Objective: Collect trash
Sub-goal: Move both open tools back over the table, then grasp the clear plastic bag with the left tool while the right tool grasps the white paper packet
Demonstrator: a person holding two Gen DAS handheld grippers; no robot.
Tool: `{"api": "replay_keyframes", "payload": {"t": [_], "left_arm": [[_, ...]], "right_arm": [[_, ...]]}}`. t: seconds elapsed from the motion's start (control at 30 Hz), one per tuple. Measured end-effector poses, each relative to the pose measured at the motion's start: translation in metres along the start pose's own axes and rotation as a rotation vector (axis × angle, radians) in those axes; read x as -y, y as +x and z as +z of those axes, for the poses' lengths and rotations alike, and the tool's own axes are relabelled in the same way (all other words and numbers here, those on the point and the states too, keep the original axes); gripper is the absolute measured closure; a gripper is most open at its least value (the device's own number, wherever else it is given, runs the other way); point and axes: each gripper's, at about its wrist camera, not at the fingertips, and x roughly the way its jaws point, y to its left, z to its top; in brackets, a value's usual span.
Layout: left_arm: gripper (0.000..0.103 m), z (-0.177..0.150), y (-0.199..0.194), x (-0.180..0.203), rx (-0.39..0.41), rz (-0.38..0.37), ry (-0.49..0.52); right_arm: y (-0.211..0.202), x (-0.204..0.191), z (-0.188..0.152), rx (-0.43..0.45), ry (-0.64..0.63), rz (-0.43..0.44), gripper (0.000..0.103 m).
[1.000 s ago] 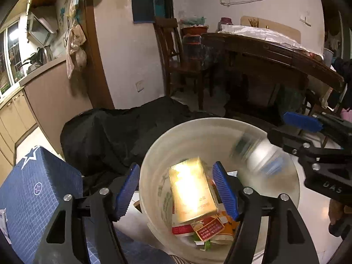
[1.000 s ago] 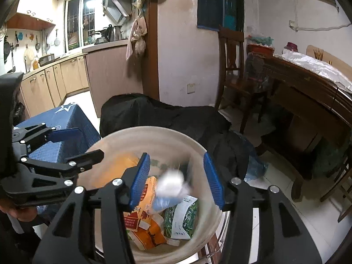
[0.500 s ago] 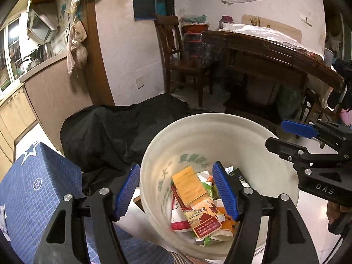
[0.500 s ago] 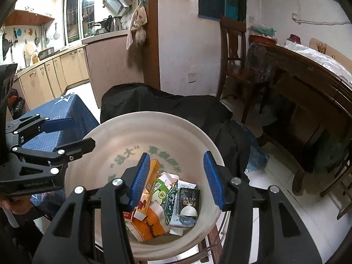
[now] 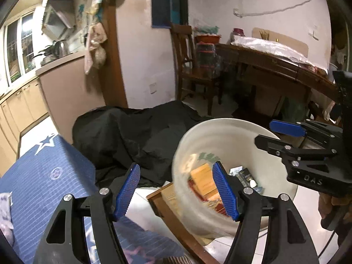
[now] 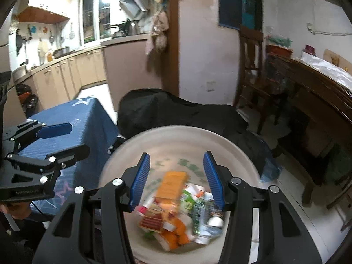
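While the cartons [image 6: 173,200] lie heaped inside the pale bucket [image 6: 176,136], we hold the left gripper [image 5: 176,192] and right gripper [image 6: 177,181] spread and empty above it; light, crushable card, best pinched across flat faces.

"DAS" stands in raised letters on the black body of the right tool [image 5: 286,140]; green characters inside the white bucket [image 6: 189,136] (motion-blurred) cannot be read.

Black cloth [image 5: 140,136] beside blue star-printed cover [image 5: 44,176], wooden chair [image 6: 253,66] behind.
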Motion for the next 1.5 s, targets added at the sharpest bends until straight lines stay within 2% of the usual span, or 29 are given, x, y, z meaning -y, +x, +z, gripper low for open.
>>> {"api": "replay_keyframes", "payload": {"t": [0.33,0.43,0.57,0.67,0.8,0.93,1.07,1.13,1.3,1.5], "left_arm": [[0.033,-0.044,-0.066,-0.092,0.032,0.141,-0.132],[0.033,-0.061,-0.083,-0.126,0.019,0.211,-0.199],[0.033,-0.085,-0.109,-0.174,0.000,0.347,-0.281],[0.033,-0.104,-0.132,-0.209,0.002,0.375,-0.375],[0.033,-0.131,-0.170,-0.252,0.014,0.466,-0.465],[0.033,-0.151,-0.198,-0.281,-0.001,0.659,-0.468],[0.031,-0.165,-0.216,-0.304,0.003,0.749,-0.510],[0.029,-0.175,-0.225,-0.319,0.003,0.822,-0.544],[0.028,-0.194,-0.245,-0.357,0.012,0.875,-0.670],[0.027,-0.211,-0.256,-0.387,0.028,0.900,-0.753]], "right_arm": [[0.028,-0.107,0.025,0.005,-0.130,0.193,0.054],[0.036,-0.142,0.029,-0.002,-0.167,0.250,0.054],[0.051,-0.195,0.033,-0.022,-0.221,0.327,0.054],[0.059,-0.232,0.034,-0.033,-0.261,0.382,0.054],[0.065,-0.277,0.036,-0.040,-0.316,0.447,0.054],[0.072,-0.315,0.037,-0.055,-0.355,0.510,0.054],[0.080,-0.344,0.035,-0.078,-0.383,0.554,0.054],[0.086,-0.361,0.038,-0.087,-0.400,0.571,0.054],[0.102,-0.395,0.051,-0.090,-0.428,0.606,0.054],[0.141,-0.450,0.071,-0.160,-0.424,0.666,0.054]]}}
